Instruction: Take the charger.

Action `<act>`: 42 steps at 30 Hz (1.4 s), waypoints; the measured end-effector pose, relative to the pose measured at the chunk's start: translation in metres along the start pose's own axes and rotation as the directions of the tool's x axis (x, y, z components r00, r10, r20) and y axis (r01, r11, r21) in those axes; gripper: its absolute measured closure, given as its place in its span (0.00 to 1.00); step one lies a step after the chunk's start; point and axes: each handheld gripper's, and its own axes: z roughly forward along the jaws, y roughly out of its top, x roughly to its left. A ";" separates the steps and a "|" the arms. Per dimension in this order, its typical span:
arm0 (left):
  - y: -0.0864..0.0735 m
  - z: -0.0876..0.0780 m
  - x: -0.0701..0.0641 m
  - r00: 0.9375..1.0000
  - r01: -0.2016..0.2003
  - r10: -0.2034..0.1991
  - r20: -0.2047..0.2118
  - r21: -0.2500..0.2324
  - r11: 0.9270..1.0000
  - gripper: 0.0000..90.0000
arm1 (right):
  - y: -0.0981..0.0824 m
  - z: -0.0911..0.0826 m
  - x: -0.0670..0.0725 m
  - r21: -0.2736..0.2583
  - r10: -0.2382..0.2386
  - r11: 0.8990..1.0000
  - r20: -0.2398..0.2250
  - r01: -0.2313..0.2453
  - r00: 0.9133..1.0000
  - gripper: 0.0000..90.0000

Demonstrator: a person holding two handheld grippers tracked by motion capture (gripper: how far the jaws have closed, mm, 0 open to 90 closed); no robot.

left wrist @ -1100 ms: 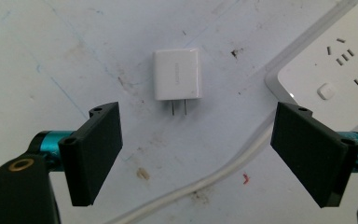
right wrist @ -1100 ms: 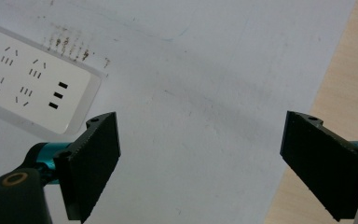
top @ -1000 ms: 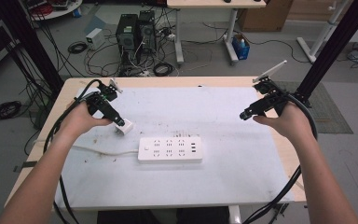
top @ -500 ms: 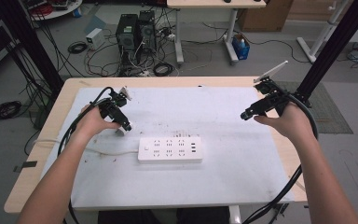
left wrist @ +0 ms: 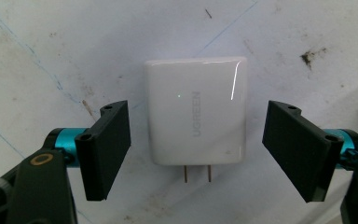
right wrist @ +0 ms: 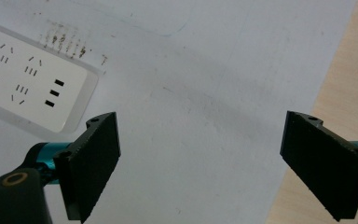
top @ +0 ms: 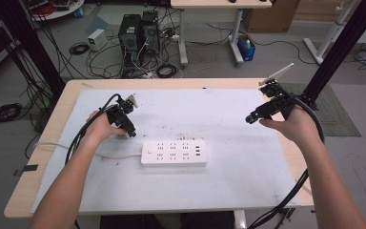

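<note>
A white charger [left wrist: 196,116] lies flat on the white mat, its two prongs pointing toward the camera in the left gripper view. My left gripper [left wrist: 196,121] straddles it, low over the mat. Its jaws have just been closing, and a small gap still shows on each side of the charger. In the high view the left gripper [top: 129,131] sits just left of the white power strip [top: 173,152]. My right gripper [top: 251,118] hovers open and empty over the mat's right side, with the power strip's end [right wrist: 28,79] off to its left.
The power strip's cord [top: 114,155] runs left across the mat under my left forearm. The bare wooden table edge [right wrist: 345,84] lies just right of the right gripper. Black cables trail from both grippers.
My left gripper has come down and a little to the right, onto the charger, and its jaws have narrowed around it. The right gripper has not moved.
</note>
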 end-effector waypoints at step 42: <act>-0.015 -0.129 -0.034 0.991 -0.133 0.133 -0.015 -0.222 0.966 0.47 | 0.007 -0.016 -0.004 -0.009 0.099 0.995 -0.030 -0.099 0.995 0.13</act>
